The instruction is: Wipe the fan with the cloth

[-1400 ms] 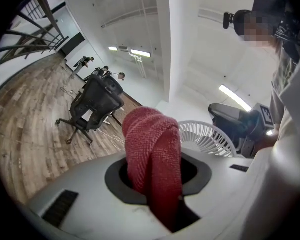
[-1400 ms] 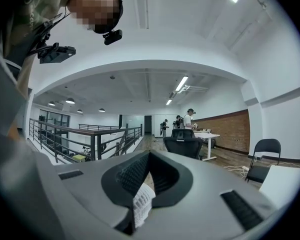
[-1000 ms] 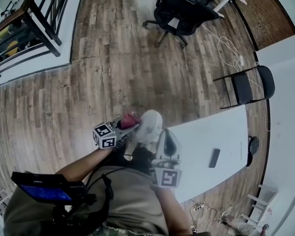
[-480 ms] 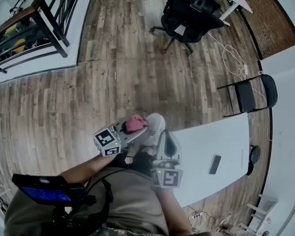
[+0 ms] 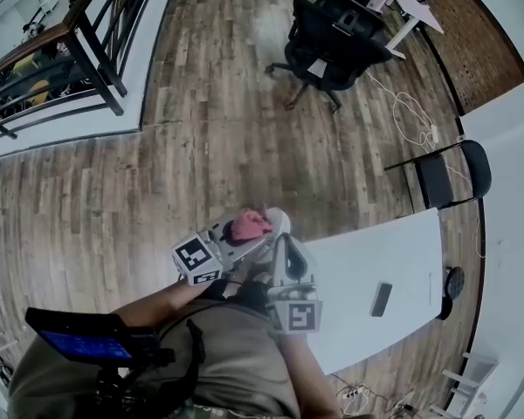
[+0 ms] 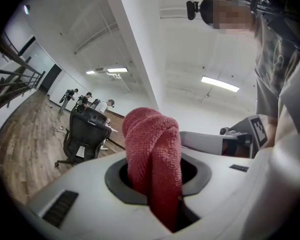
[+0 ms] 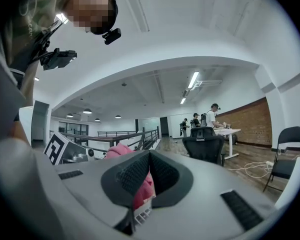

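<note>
The left gripper (image 5: 242, 236) clamps a bunched red cloth (image 6: 152, 154) right by the white fan (image 5: 279, 223) – contact unclear; just beside it, the right gripper (image 7: 149, 176) has its jaws pressed together, white grille at their base – beyond, a white table (image 5: 389, 247), then a black chair (image 5: 336, 37)

Floor: dark wood planks (image 5: 201, 147) filled most of the head view, and a white cable (image 5: 410, 103) lay looped at the upper right.
Desk: a white desk (image 5: 393, 243) stood at the lower right.
Chairs: a black office chair (image 5: 336, 37) stood at top centre, and a black folding chair (image 5: 450, 168) stood near the right edge.
Railing: a dark railing (image 5: 96, 33) ran across the upper left.
Walls: a brick wall (image 7: 250, 119) showed at the right of the right gripper view.
Light: ceiling strip lights (image 7: 192, 79) were lit.
</note>
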Tool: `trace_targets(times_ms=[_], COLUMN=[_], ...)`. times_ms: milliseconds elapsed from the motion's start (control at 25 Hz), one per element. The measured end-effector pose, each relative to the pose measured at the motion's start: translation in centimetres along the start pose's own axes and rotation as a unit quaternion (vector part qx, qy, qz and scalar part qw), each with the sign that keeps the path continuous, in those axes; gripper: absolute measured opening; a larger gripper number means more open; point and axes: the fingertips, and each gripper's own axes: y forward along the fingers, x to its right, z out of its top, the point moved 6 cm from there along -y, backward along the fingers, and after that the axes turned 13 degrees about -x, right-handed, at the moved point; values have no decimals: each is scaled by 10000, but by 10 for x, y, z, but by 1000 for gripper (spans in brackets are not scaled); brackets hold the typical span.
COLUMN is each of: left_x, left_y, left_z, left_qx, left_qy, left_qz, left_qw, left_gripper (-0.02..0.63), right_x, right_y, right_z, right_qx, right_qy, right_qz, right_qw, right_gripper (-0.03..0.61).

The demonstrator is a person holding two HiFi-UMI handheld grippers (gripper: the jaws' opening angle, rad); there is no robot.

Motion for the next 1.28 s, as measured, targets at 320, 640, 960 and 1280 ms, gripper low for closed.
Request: trace_targets(times_ms=[320, 640, 960, 1280], left_x=[7, 13, 30, 37], left_y=[-2, -1, 7, 16], left_z=[-1, -1, 5, 2], left_qx=[-113, -145, -457, -958], left_qy=[239, 255, 462, 1043], left_qz=[80, 157, 42, 232], left_qw=[9996, 9994, 9979, 9896], left_gripper=[107, 106, 104, 95], right_x=[-28, -22, -33, -28], right_y=[10, 17, 18, 22], right_z=[12, 8, 5, -4], right_qx=[-137, -143, -666, -1012], right_qy=[-150, -49, -194, -406], right_qz=[850, 841, 1128, 1141], right_qw=[9962, 9963, 9912, 9875], right_gripper=[282, 290, 299, 234])
